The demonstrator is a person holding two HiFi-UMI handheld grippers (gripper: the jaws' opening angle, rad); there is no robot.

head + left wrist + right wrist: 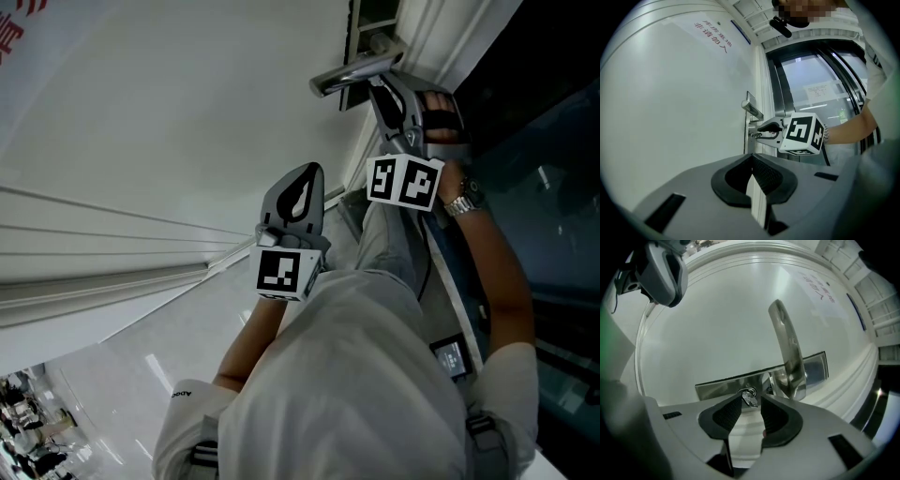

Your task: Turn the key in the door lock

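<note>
Steel handle (788, 350) beside key (750, 398), white door (712, 329) behind

A white door (187, 122) is seen across the view from nine to twelve o'clock. A metal handle (352, 73) is mounted on it at one o'clock. The right gripper (380, 91) is held close against the handle, at its five o'clock, with the right cube (403, 181) below it. A wristwatch (466, 197) is worn at that cube's three o'clock. The left gripper (312, 171) is held near the centre, well apart from the handle, its jaws drawn together to a point aimed at twelve o'clock; the left cube (284, 270) sits at its six o'clock. A pale shirt (366, 375) is seen at six o'clock and dark glass (553, 187) at three o'clock.
</note>
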